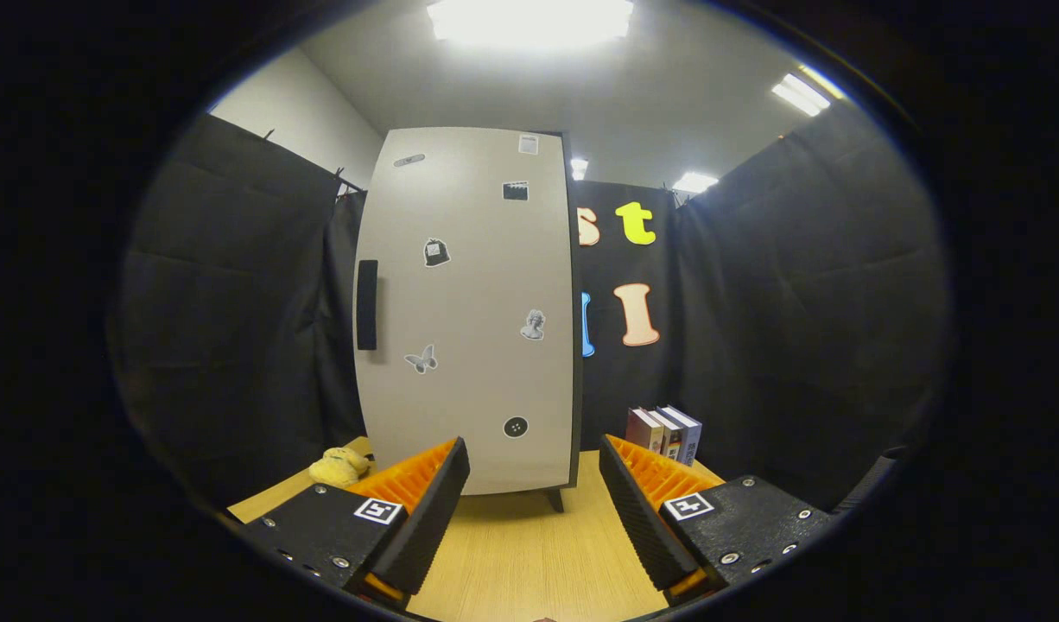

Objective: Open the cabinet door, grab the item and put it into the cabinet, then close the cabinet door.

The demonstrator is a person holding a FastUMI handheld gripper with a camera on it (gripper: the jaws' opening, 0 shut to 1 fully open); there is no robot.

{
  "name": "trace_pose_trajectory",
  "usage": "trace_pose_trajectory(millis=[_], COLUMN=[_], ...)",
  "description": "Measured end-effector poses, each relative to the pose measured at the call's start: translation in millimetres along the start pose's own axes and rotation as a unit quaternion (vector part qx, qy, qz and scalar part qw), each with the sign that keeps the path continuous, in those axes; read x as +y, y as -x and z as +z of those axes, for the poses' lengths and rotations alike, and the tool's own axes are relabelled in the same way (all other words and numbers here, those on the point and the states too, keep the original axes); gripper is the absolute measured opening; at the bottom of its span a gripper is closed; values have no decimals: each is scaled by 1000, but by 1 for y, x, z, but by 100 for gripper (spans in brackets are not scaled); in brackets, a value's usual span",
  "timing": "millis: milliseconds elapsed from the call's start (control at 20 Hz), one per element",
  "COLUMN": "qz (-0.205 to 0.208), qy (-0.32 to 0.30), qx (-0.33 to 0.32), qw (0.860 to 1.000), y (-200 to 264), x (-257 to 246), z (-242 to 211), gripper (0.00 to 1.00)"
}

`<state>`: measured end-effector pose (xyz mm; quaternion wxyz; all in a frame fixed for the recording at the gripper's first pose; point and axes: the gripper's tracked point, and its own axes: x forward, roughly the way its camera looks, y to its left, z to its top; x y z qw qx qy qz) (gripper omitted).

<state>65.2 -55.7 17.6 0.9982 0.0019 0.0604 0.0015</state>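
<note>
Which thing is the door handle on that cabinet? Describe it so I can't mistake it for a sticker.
The tall pale cabinet stands beyond the open gripper, door shut. At mid-height along the door's left edge is the handle. It is a plain black upright bar, longer than the small stickers scattered beside it.

Yellow toy (340, 466) partly hidden behind a claw finger (426, 510).

cabinet (469, 311) ctr on table (512, 553) | plush toy (339, 466) L of it | books (665, 434) R, by wall
</note>
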Motion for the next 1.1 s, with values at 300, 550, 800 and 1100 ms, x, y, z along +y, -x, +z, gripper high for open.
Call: trace_pose_trajectory(millis=[300, 550, 800, 1100], qz=[0, -4, -5, -1], qy=[-4, -11, -13, -8], qx=[7, 6, 4, 3], qw=[1000, 1000, 1000, 1000], y=[-4, -6, -7, -9], x=[1, -2, -2, -1], z=[-4, -3, -3, -3], gripper=[94, 94, 94, 94])
